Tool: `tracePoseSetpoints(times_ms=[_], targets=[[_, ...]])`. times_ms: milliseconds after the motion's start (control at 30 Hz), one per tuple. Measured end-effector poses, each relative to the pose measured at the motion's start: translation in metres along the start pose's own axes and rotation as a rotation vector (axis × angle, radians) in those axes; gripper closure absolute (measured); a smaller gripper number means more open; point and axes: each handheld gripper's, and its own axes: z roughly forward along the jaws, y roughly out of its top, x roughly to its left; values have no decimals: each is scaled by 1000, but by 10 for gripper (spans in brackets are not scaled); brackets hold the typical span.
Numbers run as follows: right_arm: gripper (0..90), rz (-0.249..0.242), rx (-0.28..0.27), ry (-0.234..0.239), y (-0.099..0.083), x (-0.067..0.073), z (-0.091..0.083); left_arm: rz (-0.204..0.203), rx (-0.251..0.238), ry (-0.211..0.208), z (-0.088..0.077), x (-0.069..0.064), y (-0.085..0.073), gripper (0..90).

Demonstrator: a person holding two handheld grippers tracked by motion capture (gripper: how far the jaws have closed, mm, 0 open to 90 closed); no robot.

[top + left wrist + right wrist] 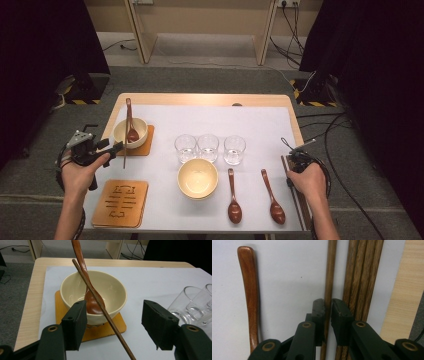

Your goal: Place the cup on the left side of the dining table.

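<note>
Dark wooden chopstick [329, 277] lies lengthwise between your right tongs [327, 305], which pinch it beside the chopstick bundle [362, 277] at the desk [404, 290] edge; your left tongs [115, 315] gape near the bowl [110, 287], so lift straight up along its axis

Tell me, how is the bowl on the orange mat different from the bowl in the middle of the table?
The bowl on the orange mat holds a brown spoon, and a chopstick leans across its rim. The middle bowl holds nothing. The first sits on a mat at the table's left; the second sits straight on the white cloth, in front of three glasses. Both are cream-coloured, round and upright.
</note>
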Motion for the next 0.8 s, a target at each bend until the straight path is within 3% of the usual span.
tracePoseSetpoints(times_ms=[300, 400, 567, 800], targets=[[810, -3, 43, -20, 0, 3, 1, -4, 0, -5, 1, 0, 0, 366], [850, 12, 51, -47, 0, 5, 1, -4, -1, -6, 0, 0, 0, 366], [856, 22, 70, -43, 4, 5, 1, 2, 2, -5, 0, -1, 0, 372], [856, 11, 19, -8, 10, 6, -10, 1, -2, 5, 0, 1, 0, 372]])
